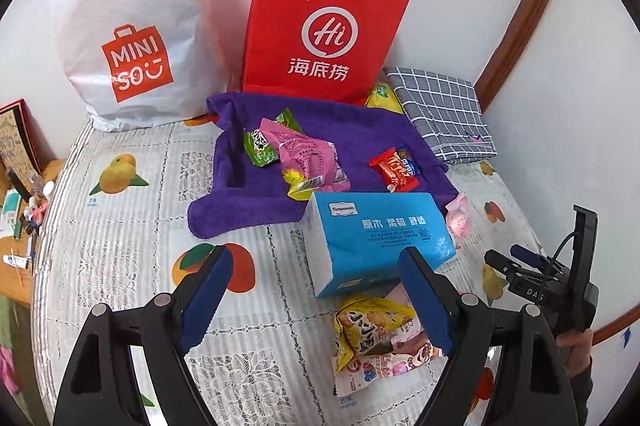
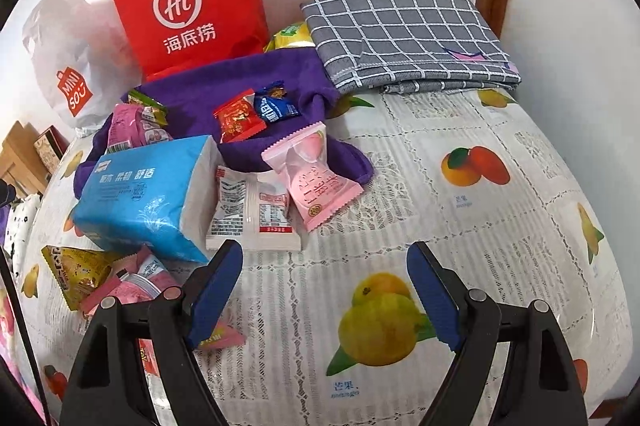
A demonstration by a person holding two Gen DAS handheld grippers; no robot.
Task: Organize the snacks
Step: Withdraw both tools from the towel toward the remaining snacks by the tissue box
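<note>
Both grippers fill the near edge of their views, jaws spread wide with nothing between the blue pads: the left gripper [image 1: 316,300] hangs over the tablecloth [image 1: 120,238] with a yellow packet [image 1: 370,324] and a pink packet [image 1: 384,366] just under its right finger, and the right gripper [image 2: 326,296] hangs over bare cloth printed with fruit. Snacks lie scattered in three loose groups. On the purple towel [image 1: 360,130] sit a green packet [image 1: 262,150], a pink bag [image 1: 310,154] and a red candy [image 1: 394,170] touching a blue candy [image 2: 276,106]. Beside the blue tissue pack [image 1: 380,238], which overlaps the towel's near edge, lie a white sachet [image 2: 252,210] and a pink sweet [image 2: 316,182], the sweet leaning over the sachet. A red bag [image 1: 324,22] and a white bag [image 1: 132,26] stand against the wall; a checked cloth [image 2: 404,34] lies folded at the back corner. The step in hand looks like choosing a first packet. I would start with the nearest loose ones: bring the left jaws down astride the yellow packet, pinch its crimped edge rather than its puffed middle, and lift clear of the pink one beneath. Thin film slips, so close fully before rising. The tissue pack may need shifting first, since it hides part of what lies under it.
</note>
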